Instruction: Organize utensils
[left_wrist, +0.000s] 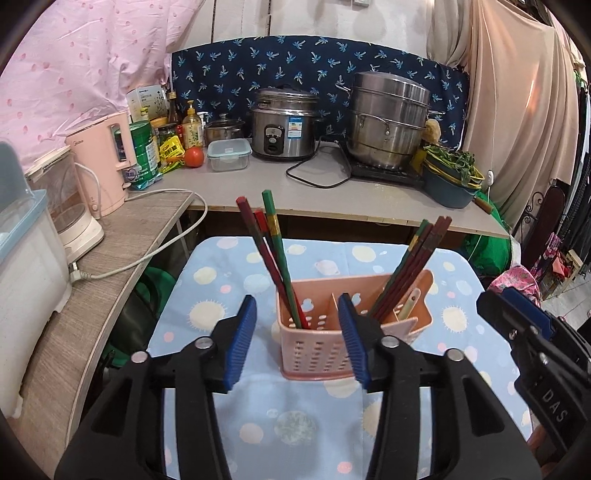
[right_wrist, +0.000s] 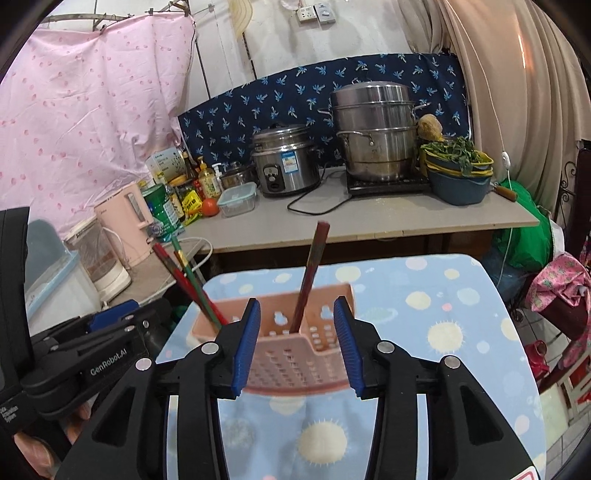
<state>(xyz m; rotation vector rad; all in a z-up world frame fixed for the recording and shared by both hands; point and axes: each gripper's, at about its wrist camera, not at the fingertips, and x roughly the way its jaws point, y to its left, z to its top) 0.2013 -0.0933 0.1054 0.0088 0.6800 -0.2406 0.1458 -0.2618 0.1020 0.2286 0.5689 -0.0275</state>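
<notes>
Both the left gripper (left_wrist: 297, 334) and right gripper (right_wrist: 295, 338) stand apart, empty, before the caddy (left_wrist: 317, 354); I'd withdraw level, clearing the chopsticks (left_wrist: 275, 254) leaning inside it.

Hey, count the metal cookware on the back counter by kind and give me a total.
Rice cooker: 1
Stacked steamer pot: 1
Small lidded saucepan: 1
Total: 3

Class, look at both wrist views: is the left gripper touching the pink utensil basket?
Cannot tell. In the left wrist view the left gripper stands open around the pink utensil basket, one pad overlapping its rim; no plain gap or contact shows.
</notes>
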